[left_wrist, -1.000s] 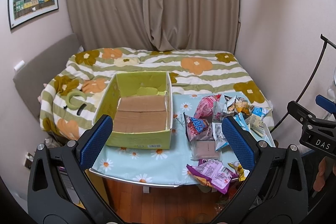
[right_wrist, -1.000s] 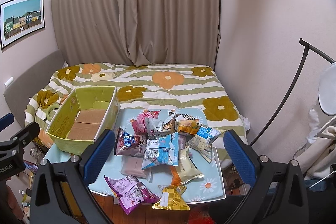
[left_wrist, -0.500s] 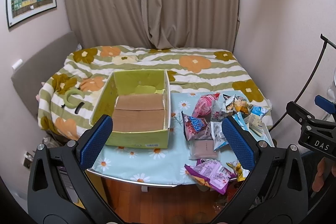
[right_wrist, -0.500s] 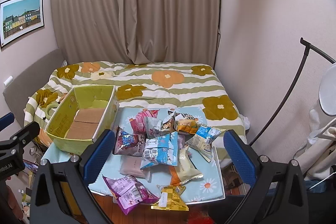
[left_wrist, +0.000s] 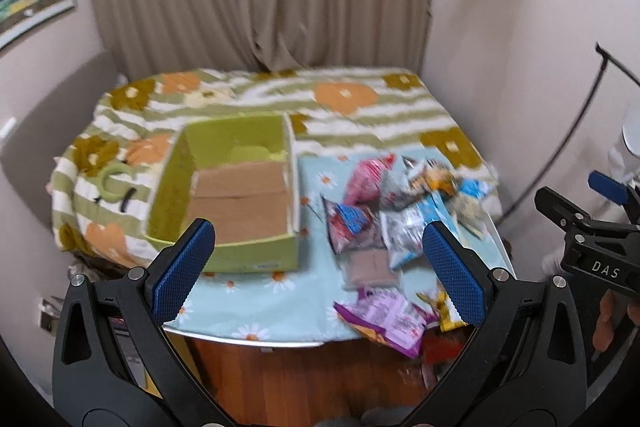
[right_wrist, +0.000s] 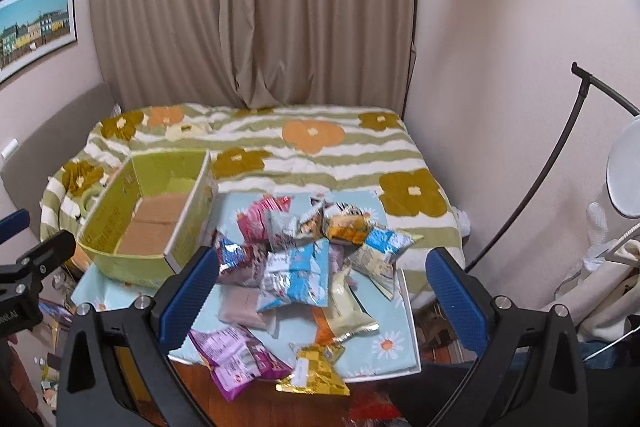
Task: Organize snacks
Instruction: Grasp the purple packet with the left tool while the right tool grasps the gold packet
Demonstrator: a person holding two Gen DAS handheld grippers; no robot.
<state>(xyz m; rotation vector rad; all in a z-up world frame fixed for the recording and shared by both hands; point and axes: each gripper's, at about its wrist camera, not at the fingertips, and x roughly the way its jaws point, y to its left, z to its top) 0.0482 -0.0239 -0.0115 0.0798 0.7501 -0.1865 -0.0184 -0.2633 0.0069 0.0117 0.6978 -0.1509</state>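
A green cardboard box with a bare brown bottom stands on the left of a small table with a daisy cloth; it also shows in the right wrist view. A pile of snack packets lies to its right, also seen in the left wrist view. A purple packet and a yellow packet hang over the front edge. My left gripper is open and empty, held above the table's front edge. My right gripper is open and empty above the pile.
A bed with a flowered striped blanket lies behind the table, with curtains beyond. A green ring rests on the bed left of the box. A black lamp stand leans at the right. Wooden floor shows below.
Both grippers have moved closer to the table, and the box and packets look larger. The left view has swung slightly and is blurred. Both grippers stay open.
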